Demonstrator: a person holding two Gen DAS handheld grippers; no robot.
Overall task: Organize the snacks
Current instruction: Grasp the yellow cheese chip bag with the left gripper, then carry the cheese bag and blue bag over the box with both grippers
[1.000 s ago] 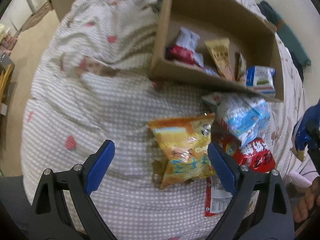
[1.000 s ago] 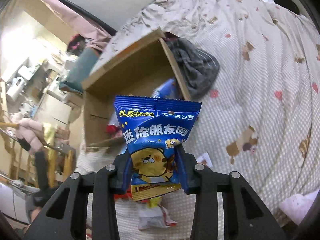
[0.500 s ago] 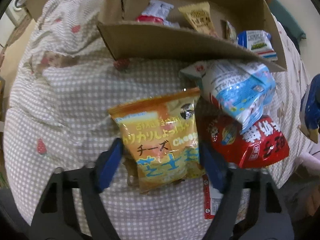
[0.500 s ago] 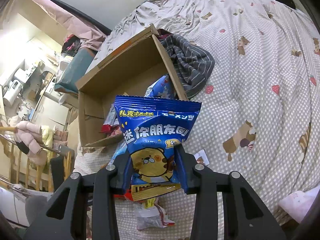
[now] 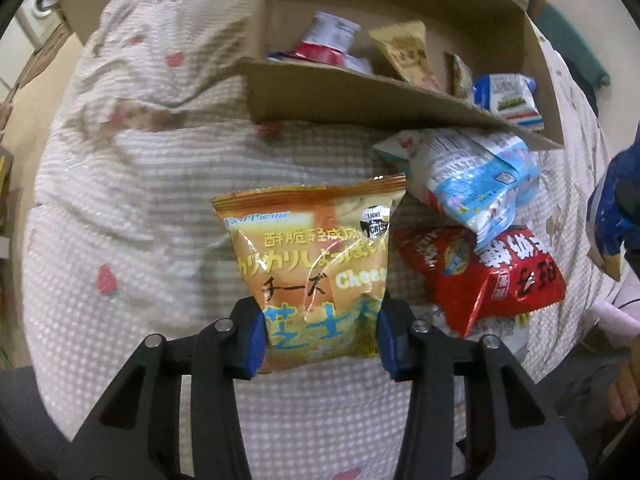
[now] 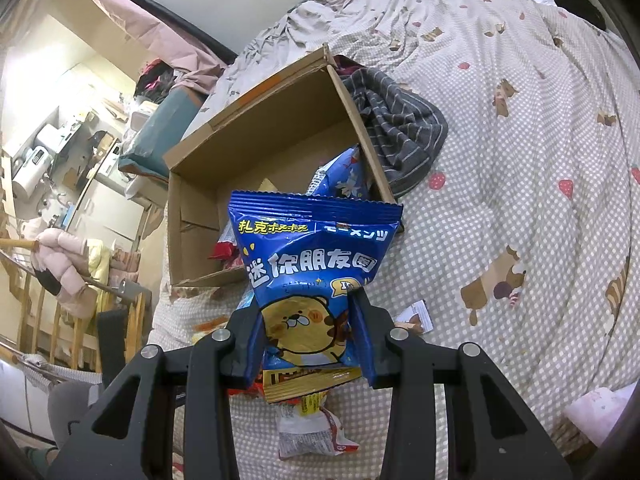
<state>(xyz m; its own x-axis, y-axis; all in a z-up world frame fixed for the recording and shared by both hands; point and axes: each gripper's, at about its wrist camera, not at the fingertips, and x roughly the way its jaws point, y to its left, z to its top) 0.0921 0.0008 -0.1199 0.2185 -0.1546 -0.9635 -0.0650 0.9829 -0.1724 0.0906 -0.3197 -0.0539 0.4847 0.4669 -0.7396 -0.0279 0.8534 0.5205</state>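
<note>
My left gripper (image 5: 320, 340) is shut on the lower part of an orange cheese snack bag (image 5: 316, 256) above the checked bedspread. Right of it lie a light blue bag (image 5: 472, 184) and a red bag (image 5: 496, 276). Beyond stands an open cardboard box (image 5: 360, 96) holding several snacks. My right gripper (image 6: 308, 340) is shut on a blue snack bag (image 6: 312, 264) with a cartoon animal, held up in front of the same box (image 6: 256, 148). That blue bag (image 5: 612, 216) shows at the right edge of the left wrist view.
A grey striped cloth (image 6: 400, 132) lies against the box's right side. A small white wrapper (image 6: 316, 432) and a small card (image 6: 416, 316) lie on the bedspread (image 6: 520, 200). A wooden rail and room clutter are to the left.
My left gripper moved down over the orange bag and closed on it. My right gripper kept its hold on the blue bag and rose, so the box interior shows more.
</note>
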